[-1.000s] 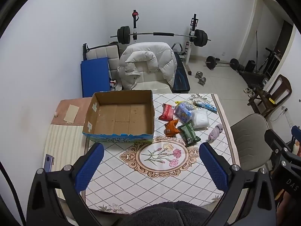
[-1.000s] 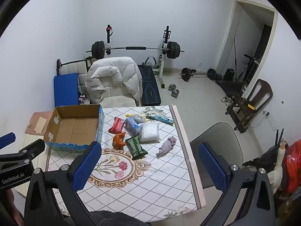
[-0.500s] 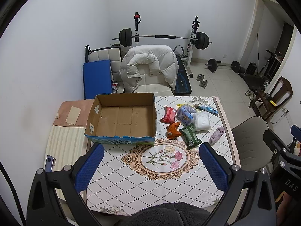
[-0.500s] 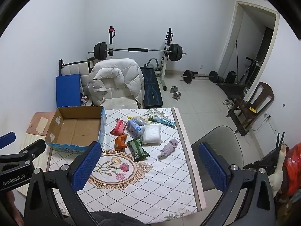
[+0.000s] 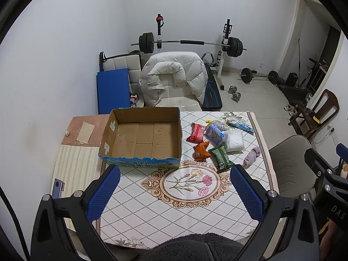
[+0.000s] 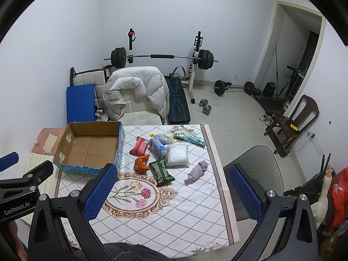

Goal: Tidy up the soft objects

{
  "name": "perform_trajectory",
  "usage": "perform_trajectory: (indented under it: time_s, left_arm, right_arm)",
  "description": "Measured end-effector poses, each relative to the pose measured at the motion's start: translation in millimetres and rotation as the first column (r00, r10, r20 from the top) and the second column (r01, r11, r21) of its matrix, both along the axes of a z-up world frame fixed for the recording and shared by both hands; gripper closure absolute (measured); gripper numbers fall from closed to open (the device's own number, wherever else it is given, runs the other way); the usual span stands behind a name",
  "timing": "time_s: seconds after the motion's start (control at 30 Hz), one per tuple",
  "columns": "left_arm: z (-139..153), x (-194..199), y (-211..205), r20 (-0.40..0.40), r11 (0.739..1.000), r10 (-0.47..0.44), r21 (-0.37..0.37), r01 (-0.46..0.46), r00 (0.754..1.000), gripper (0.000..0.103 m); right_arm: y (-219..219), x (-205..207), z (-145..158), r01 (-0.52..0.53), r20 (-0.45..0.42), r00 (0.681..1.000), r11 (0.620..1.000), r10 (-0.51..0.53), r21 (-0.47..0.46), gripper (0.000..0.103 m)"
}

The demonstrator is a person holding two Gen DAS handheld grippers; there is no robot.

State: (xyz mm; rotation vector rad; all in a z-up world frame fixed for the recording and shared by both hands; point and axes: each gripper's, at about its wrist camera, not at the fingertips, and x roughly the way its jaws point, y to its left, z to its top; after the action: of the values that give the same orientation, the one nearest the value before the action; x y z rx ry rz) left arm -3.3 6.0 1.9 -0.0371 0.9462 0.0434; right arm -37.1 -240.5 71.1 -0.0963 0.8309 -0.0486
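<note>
Both tools are holding high over the table (image 5: 152, 221): the left gripper (image 5: 175, 192) and right gripper (image 6: 171, 192) are gaping wide with nothing between their blue pads, same as a second ago. Compared with then, the table and room are sitting slightly lower in each view, so both cameras are tipping up a little or drawing back; nothing on the cloth is shifting. The box (image 5: 142, 138) is lying open at the left, and just beside it the soft packs are bunching together, red pack (image 6: 140, 145), orange pack (image 6: 141, 163), green pack (image 6: 162, 170), white bundle (image 6: 178, 154), with the purple sock (image 6: 198, 170) lying apart near the right edge.
</note>
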Motion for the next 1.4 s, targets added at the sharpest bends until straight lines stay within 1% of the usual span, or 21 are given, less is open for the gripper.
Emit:
perform_trajectory:
  time_s: [1.4]
  left_arm:
    - [-0.1,2.0,1.6,-0.004,1.0,-0.003,-0.004,0.003,1.0,0.0]
  right_arm:
    - [0.1,2.0,-5.0,-0.007,0.002,1.0,1.0,0.007,0.003,0.0]
